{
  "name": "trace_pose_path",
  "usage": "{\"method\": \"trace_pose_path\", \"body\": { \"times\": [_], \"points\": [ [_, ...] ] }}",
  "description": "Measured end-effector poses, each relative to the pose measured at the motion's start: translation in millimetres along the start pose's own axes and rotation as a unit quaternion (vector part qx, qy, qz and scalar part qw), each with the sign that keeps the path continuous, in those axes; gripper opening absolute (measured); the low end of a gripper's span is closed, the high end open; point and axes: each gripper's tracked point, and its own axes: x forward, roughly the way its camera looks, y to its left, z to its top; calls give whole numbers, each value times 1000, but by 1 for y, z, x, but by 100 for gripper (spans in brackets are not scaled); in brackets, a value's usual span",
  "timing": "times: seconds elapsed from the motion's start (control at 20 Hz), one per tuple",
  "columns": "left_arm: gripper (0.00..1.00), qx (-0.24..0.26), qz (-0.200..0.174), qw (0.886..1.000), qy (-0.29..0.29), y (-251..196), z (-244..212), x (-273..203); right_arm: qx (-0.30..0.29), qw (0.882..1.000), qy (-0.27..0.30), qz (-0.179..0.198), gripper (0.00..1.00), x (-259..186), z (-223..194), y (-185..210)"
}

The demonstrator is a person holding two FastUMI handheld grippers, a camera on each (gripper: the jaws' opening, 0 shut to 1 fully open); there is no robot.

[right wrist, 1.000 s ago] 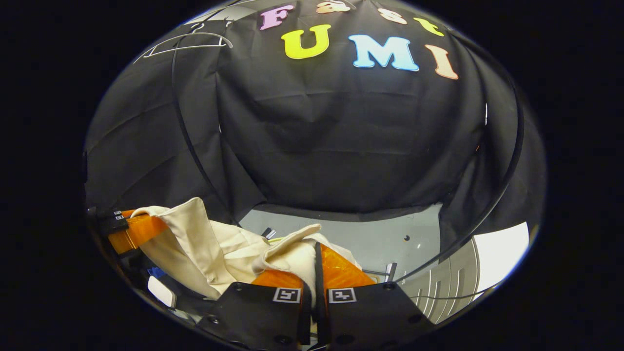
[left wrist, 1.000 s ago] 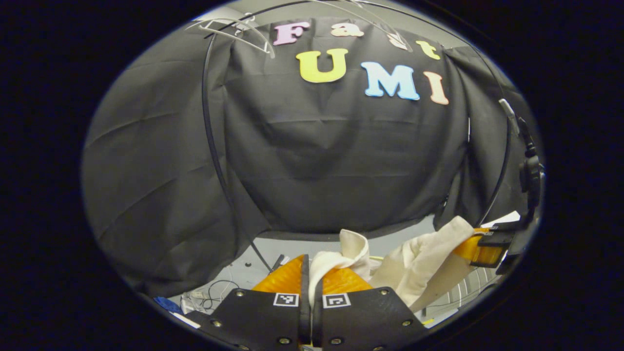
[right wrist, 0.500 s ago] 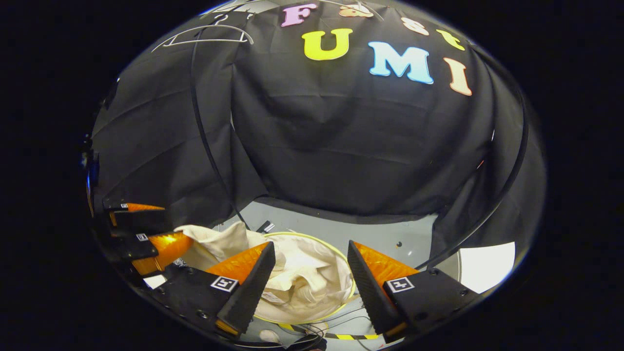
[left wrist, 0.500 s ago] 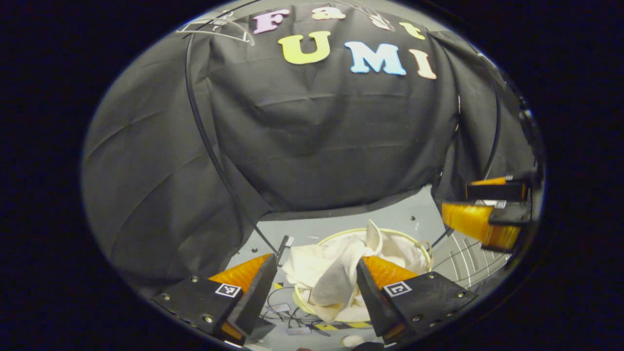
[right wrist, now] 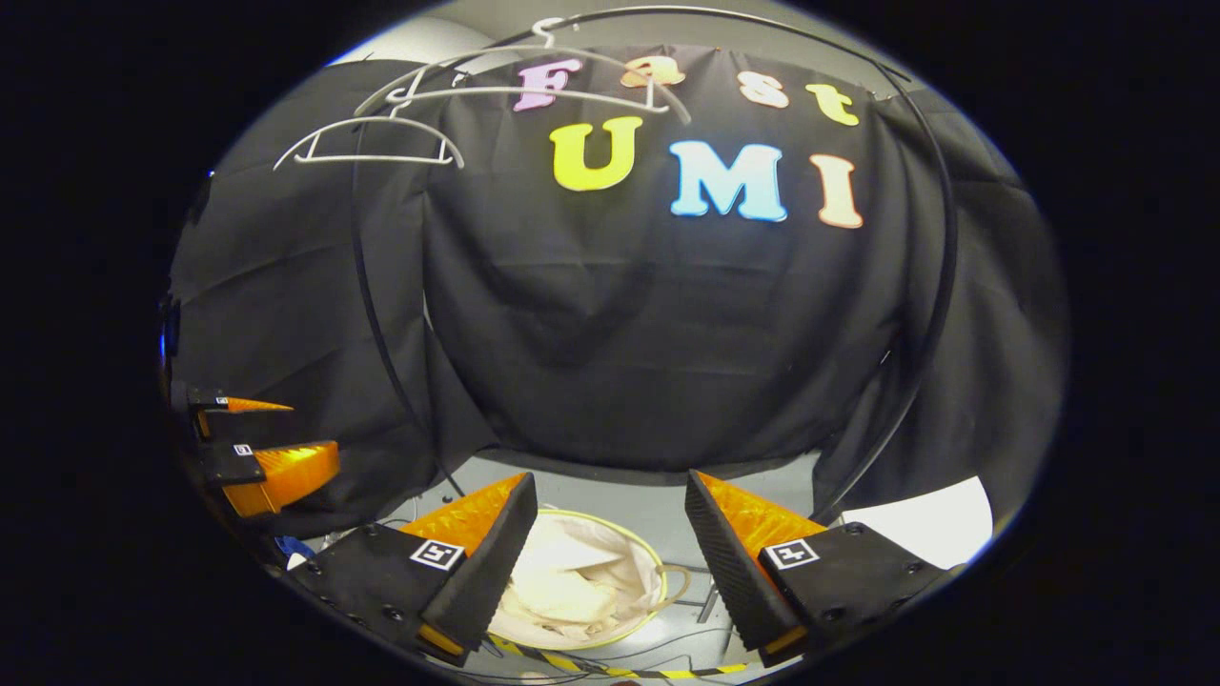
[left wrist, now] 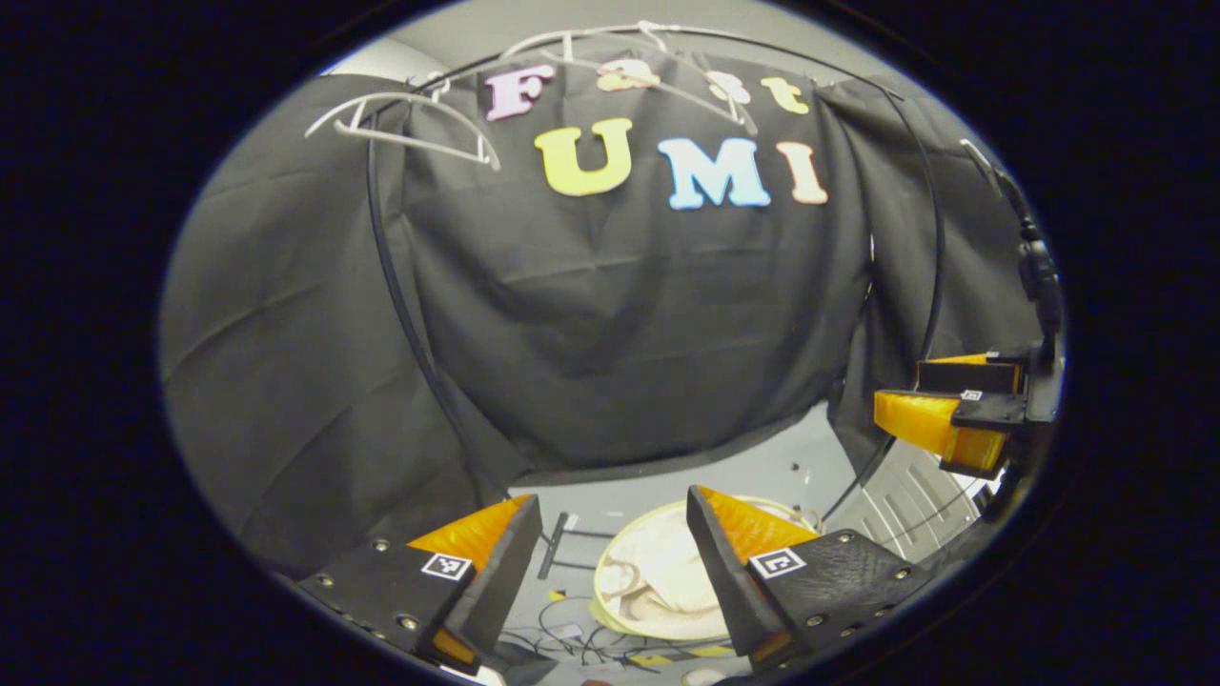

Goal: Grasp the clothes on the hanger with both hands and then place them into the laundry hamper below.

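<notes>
Drop step looks done: cream clothes [right wrist: 572, 591] lying inside the laundry hamper [right wrist: 658, 572], nothing left on the bare hangers [right wrist: 367, 143] high above the hamper. Left gripper [left wrist: 610, 543] spread wide, empty, above the hamper. Right gripper [right wrist: 610, 524] likewise spread, empty. Next move, by judgement: pull both clear upward, no regrasp needed. Left gripper view adds floor cables [left wrist: 562, 634] beside the hamper; right gripper view adds a striped tape line [right wrist: 610, 670] in front of it.

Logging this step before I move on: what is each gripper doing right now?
Left gripper: open, holding nothing.
Right gripper: open, holding nothing.
The clothes lie in the laundry hamper below.
</notes>
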Motion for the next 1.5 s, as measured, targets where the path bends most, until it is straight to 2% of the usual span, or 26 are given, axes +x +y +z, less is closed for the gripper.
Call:
{"method": "trace_pose_path", "body": {
  "times": [0.3, 0.4, 0.5, 0.55, 0.7, 1.05, 1.1, 1.2, 1.25, 1.5],
  "points": [
    [90, -19, 23, 996, -90, -6, 74, -44, 1, 996, -87, -20, 95, -62, 69, -28],
    [90, -23, 27, 993, -116, -6, 92, -65, -1, 993, -114, -27, 100, -90, 89, -39],
    [90, -27, 30, 989, -141, -10, 108, -89, 1, 990, -140, -35, 95, -119, 105, -47],
    [90, -27, 32, 988, -152, -11, 117, -101, 4, 988, -150, -38, 98, -131, 113, -52],
    [90, -23, 33, 982, -186, -20, 136, -138, 9, 983, -175, -47, 97, -167, 130, -62],
    [89, -27, 38, 971, -234, -28, 171, -206, -2, 974, -211, -77, 95, -230, 140, -89],
    [89, -26, 40, 970, -237, -25, 173, -210, -2, 973, -214, -82, 98, -237, 139, -93],
    [89, -21, 43, 969, -244, -24, 176, -226, 3, 973, -215, -88, 95, -248, 136, -98],
    [89, -19, 45, 967, -249, -23, 177, -234, 6, 972, -215, -90, 98, -252, 135, -100],
    [89, -12, 53, 964, -260, -22, 180, -257, 13, 969, -224, -100, 100, -268, 133, -109]
  ]
}}
